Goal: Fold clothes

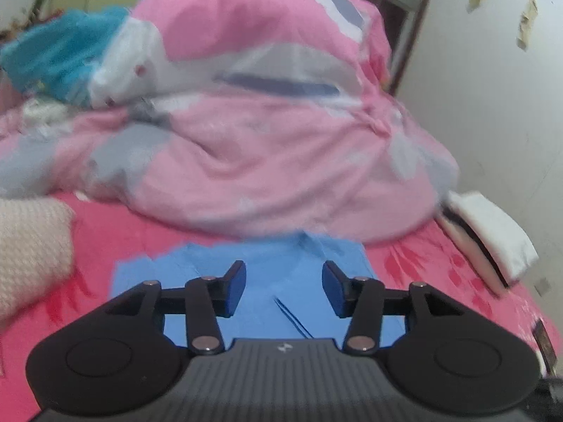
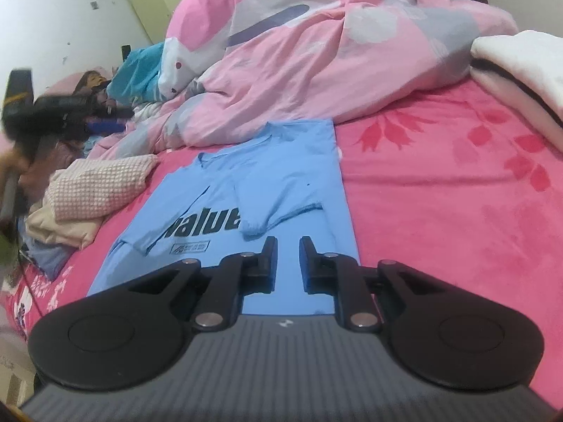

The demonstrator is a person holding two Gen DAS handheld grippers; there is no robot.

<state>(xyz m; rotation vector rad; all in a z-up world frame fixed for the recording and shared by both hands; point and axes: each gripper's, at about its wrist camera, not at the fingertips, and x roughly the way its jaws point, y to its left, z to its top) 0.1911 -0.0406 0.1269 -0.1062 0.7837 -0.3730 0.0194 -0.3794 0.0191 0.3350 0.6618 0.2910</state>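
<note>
A light blue T-shirt (image 2: 281, 176) with black lettering lies flat on the pink bedsheet (image 2: 440, 193). Both its sides are folded inward, and a sleeve lies across its middle. My right gripper (image 2: 288, 263) hovers over the shirt's near end. Its fingers are a narrow gap apart with nothing between them. In the left wrist view the same shirt (image 1: 267, 267) lies under my left gripper (image 1: 284, 288), which is wide open, empty and above the cloth. That view is blurred.
A bulky pink and grey duvet (image 2: 334, 52) is heaped just behind the shirt's collar. Left of the shirt sits a folded beige knitted garment (image 2: 102, 186) on other clothes. White folded fabric (image 2: 520, 59) lies at the right. A dark blurred object (image 2: 38, 112) is at the far left.
</note>
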